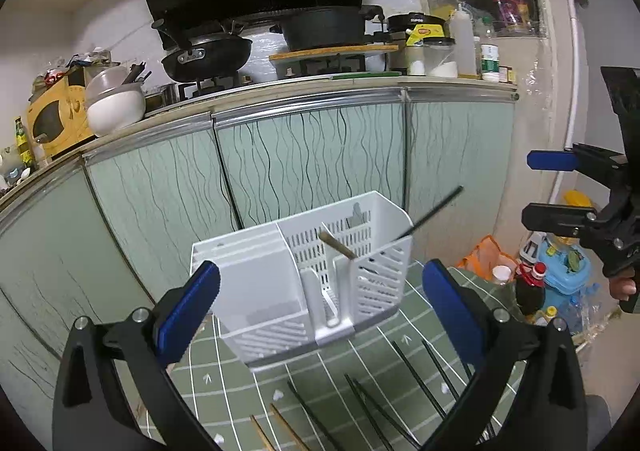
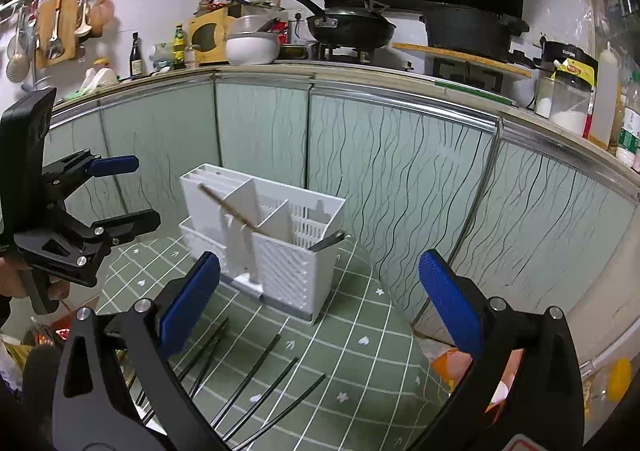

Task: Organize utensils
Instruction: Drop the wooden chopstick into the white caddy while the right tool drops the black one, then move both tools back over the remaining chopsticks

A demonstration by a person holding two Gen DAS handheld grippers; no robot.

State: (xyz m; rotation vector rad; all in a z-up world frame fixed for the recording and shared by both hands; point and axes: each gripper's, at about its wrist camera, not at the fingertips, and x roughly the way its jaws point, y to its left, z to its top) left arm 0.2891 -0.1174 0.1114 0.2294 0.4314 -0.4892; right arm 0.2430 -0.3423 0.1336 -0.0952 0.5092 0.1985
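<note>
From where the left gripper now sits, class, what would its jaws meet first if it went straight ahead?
Most likely the white utensil holder, which stands directly ahead between the open jaws of the left gripper. Depth is uncertain, but nothing else shows in front.

The lower ends of the black chopsticks [image 1: 376, 407] and wooden chopsticks [image 1: 280, 433] were cut off by the frame edge. Wooden chopstick [image 2: 228, 207] base was hidden inside the utensil holder [image 2: 280, 251].

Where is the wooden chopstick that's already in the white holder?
In the left wrist view the wooden chopstick leans in the white holder, in its slotted section right of the solid compartment, left of the black chopstick.
</note>
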